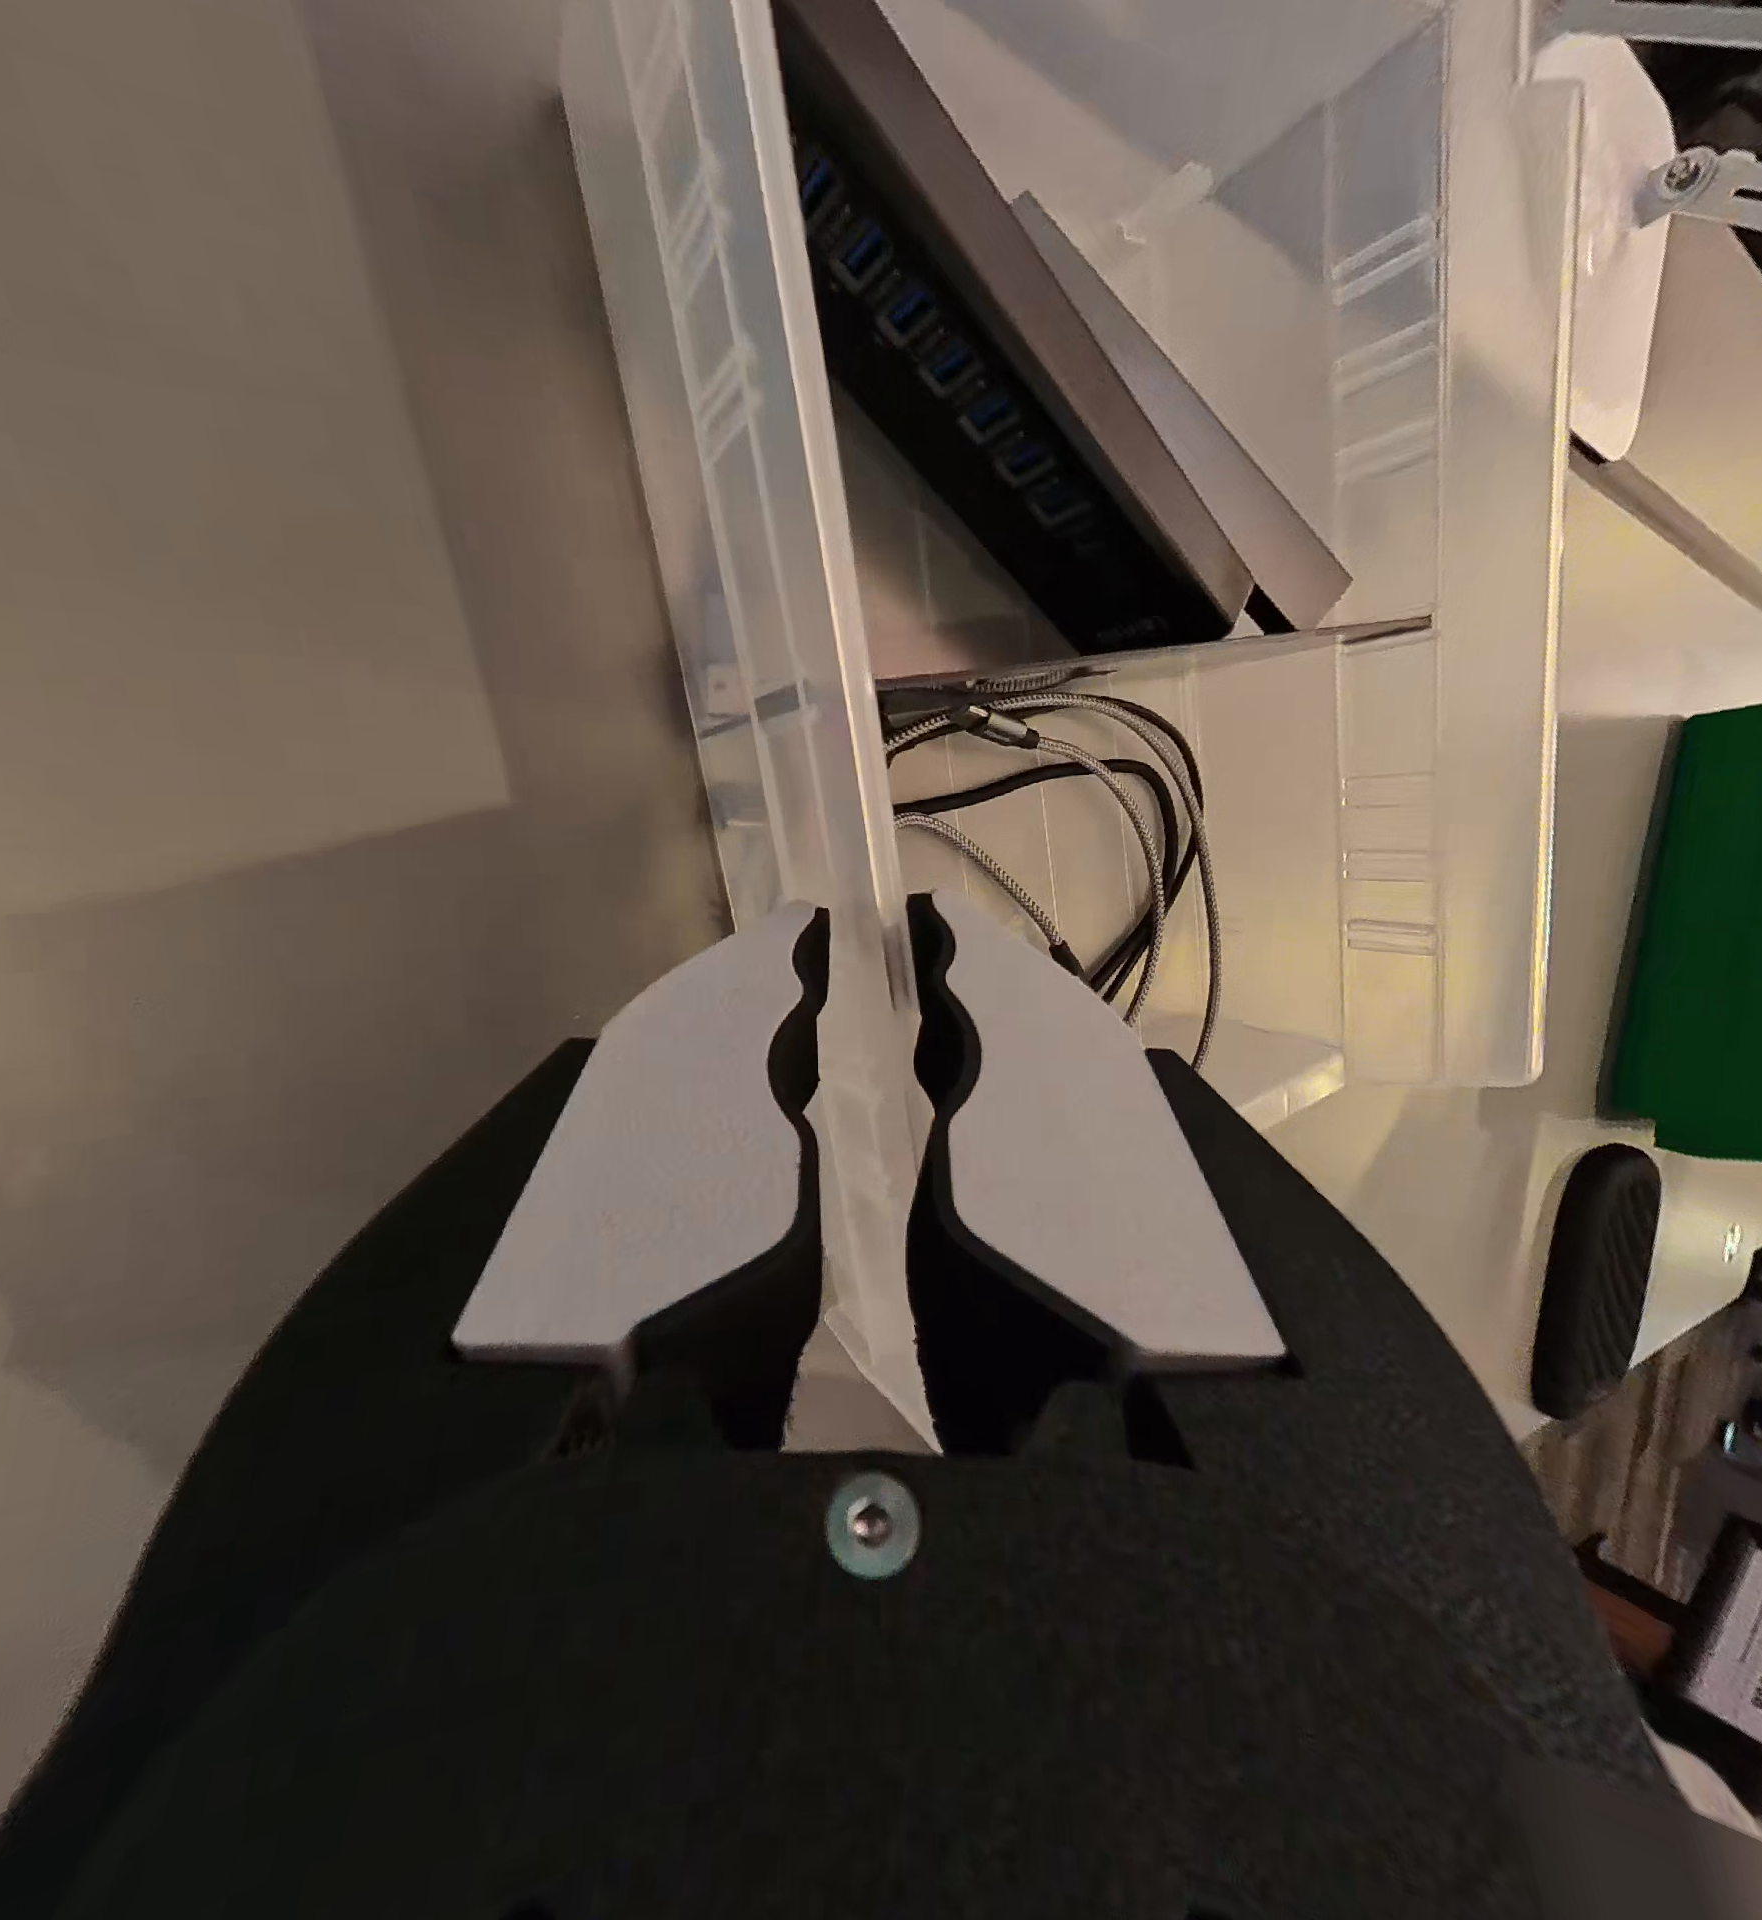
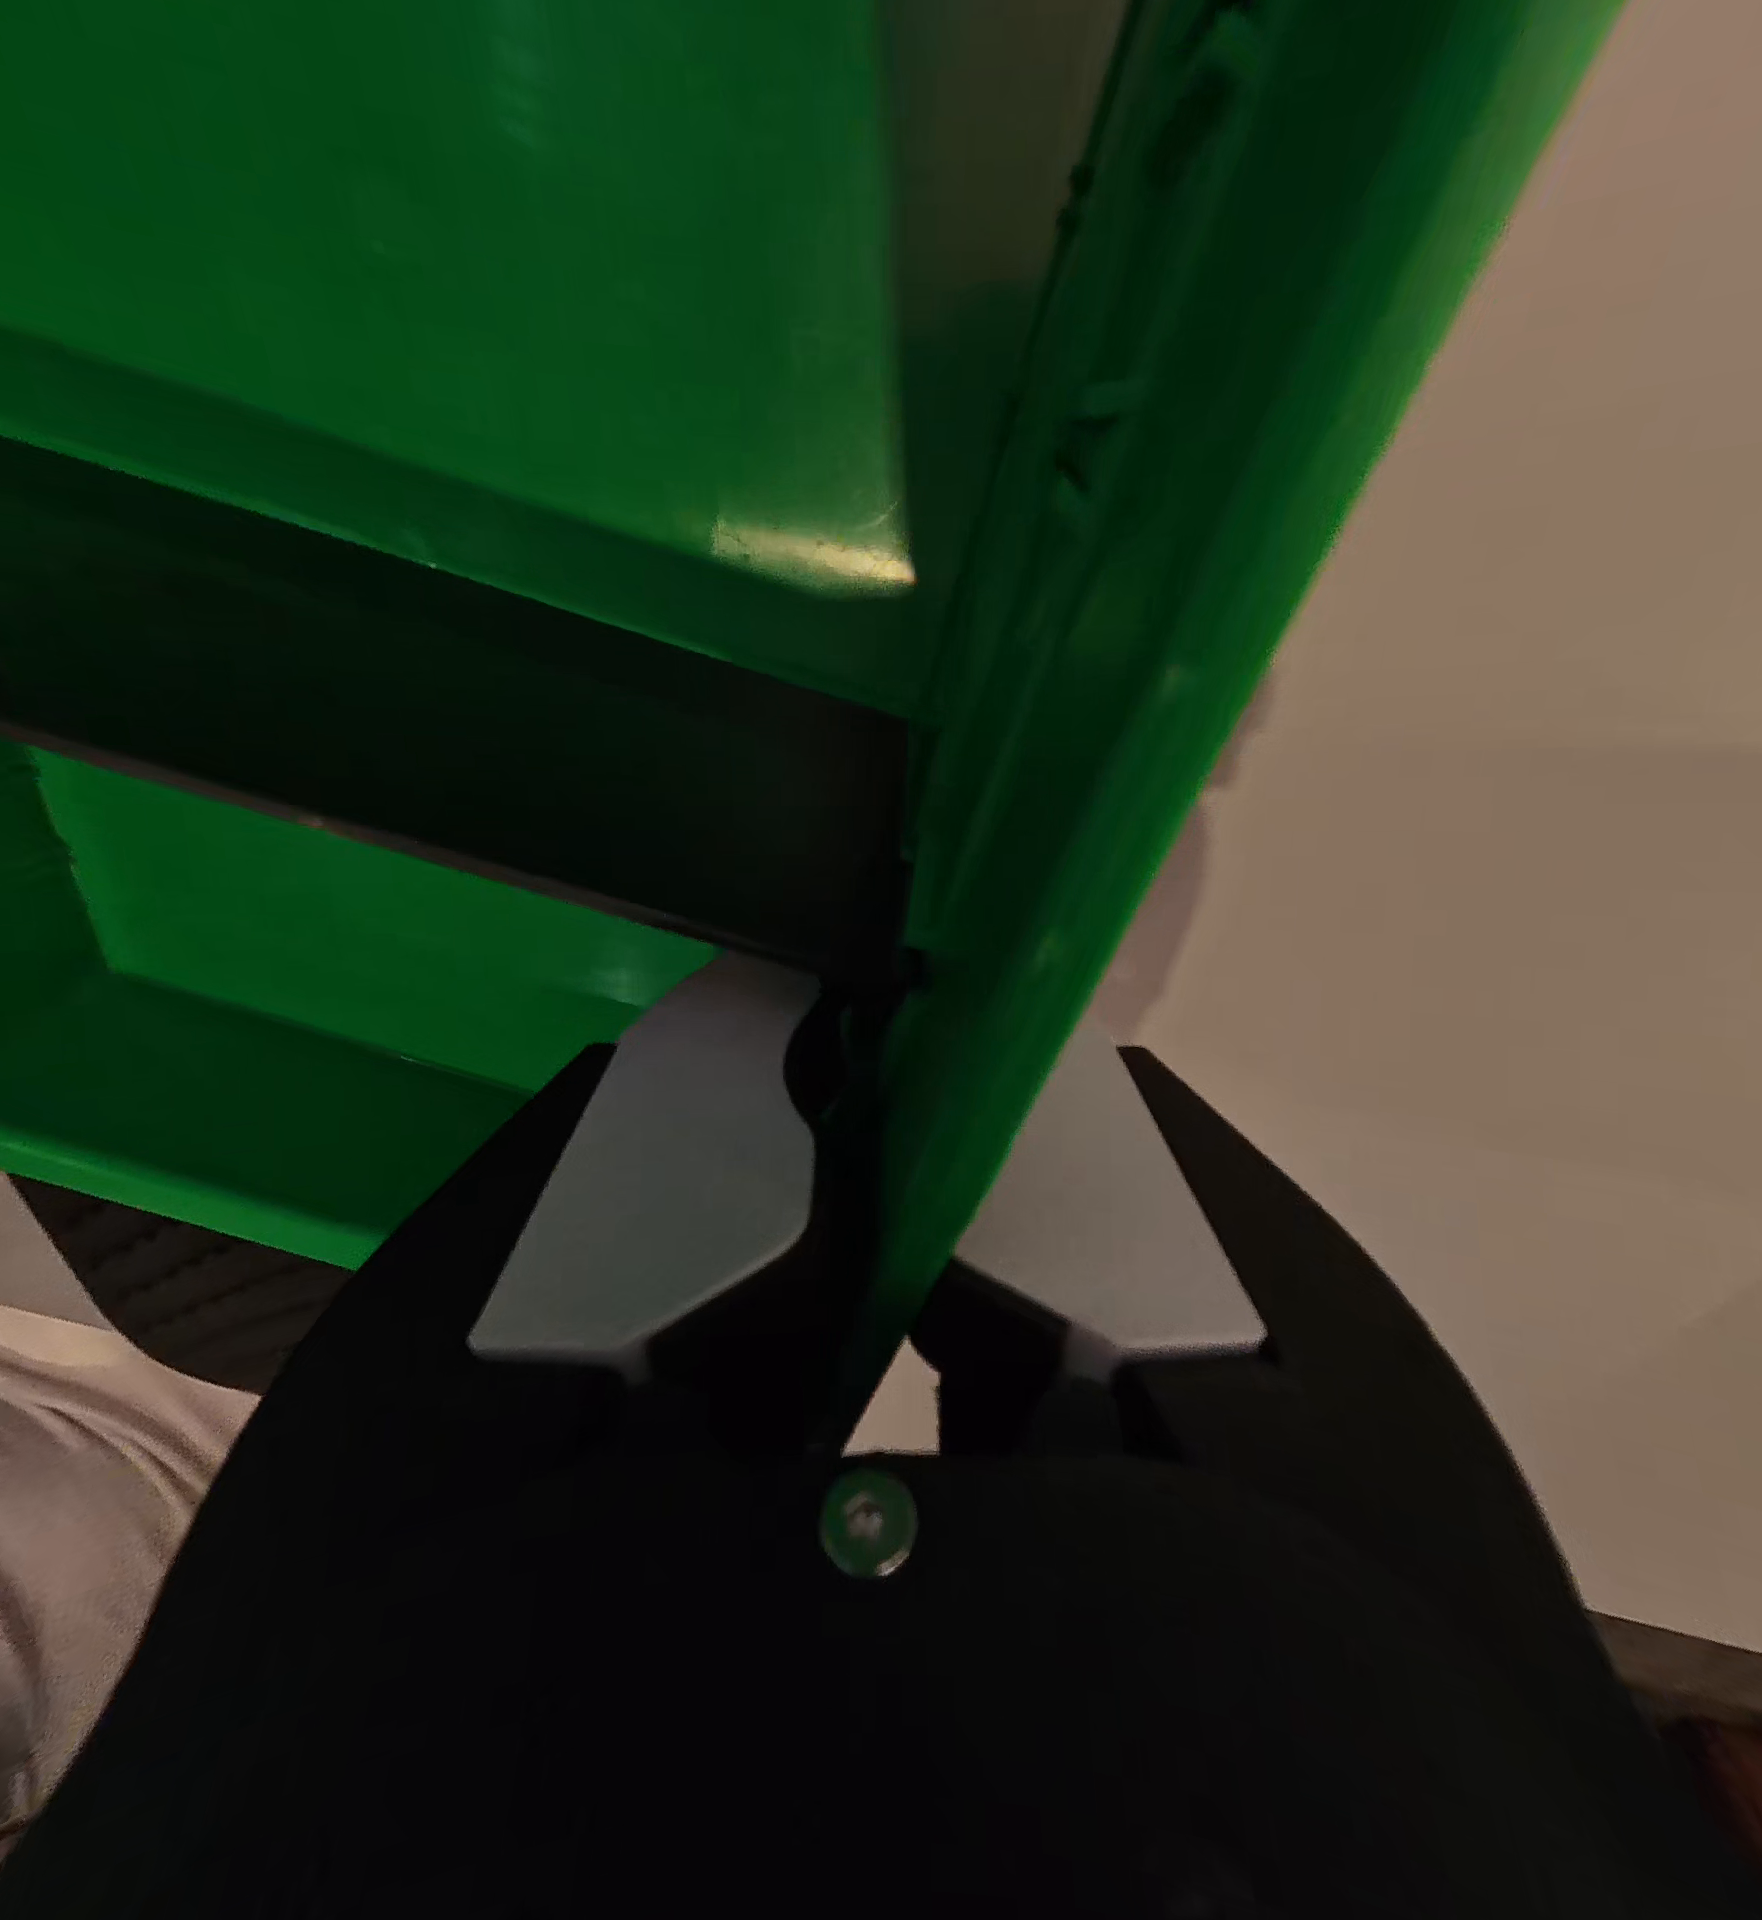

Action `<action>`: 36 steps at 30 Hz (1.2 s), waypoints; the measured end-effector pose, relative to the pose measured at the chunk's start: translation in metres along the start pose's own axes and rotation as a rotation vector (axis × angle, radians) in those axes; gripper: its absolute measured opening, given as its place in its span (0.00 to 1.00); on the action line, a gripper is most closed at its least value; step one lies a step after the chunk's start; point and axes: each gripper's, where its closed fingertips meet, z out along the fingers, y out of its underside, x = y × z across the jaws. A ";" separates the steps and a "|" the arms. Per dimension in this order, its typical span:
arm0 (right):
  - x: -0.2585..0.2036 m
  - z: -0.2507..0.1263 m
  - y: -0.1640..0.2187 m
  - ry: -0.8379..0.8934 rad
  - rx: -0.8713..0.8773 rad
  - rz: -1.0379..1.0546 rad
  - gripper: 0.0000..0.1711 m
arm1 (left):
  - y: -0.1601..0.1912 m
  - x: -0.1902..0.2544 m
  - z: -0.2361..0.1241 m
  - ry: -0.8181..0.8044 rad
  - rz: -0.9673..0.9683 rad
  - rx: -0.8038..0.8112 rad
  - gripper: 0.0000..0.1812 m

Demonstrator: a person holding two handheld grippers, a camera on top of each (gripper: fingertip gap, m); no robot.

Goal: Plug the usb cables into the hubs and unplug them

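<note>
My left gripper [image 1: 864, 920] is shut on the near wall of a clear plastic bin [image 1: 1438, 665], which looks tilted. In the bin's far compartment lie a black USB hub [image 1: 970, 374] with a row of blue ports and a grey slab [image 1: 1168, 416]. In the near compartment lies a tangle of black and braided grey USB cables [image 1: 1137, 821]. My right gripper [image 2: 918, 1029] is shut on the side wall of a green plastic bin [image 2: 441, 312] and holds it close to the camera. A divider [image 2: 420, 748] crosses the green bin. I see nothing inside it.
The white table [image 1: 181, 727] lies to the left of the clear bin. The green bin [image 1: 1739, 935] also shows at the right in the left wrist view, beside a black ribbed pad [image 1: 1594, 1278]. A white lamp base and arm [image 1: 1625, 260] stand at the far right. The grippers' ends are close to 85 centimetres from one another.
</note>
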 end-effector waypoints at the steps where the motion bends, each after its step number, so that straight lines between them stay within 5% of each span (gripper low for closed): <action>1: 0.000 0.000 -0.002 -0.007 -0.004 0.015 0.03 | -0.001 0.002 0.002 0.005 0.015 -0.004 0.08; 29: 0.052 -0.003 -0.001 0.053 -0.027 0.139 0.05 | -0.006 -0.014 -0.007 -0.054 -0.004 0.052 0.06; 31: 0.056 -0.003 0.001 0.107 -0.024 0.111 0.10 | -0.007 -0.012 -0.008 -0.013 -0.075 0.063 0.07; 33: 0.059 -0.006 0.001 0.180 -0.007 0.060 0.30 | -0.015 -0.009 -0.016 0.053 -0.132 0.125 0.09; 36: 0.058 -0.030 -0.008 0.247 0.113 0.015 0.32 | -0.029 -0.001 -0.042 0.084 -0.138 0.255 0.09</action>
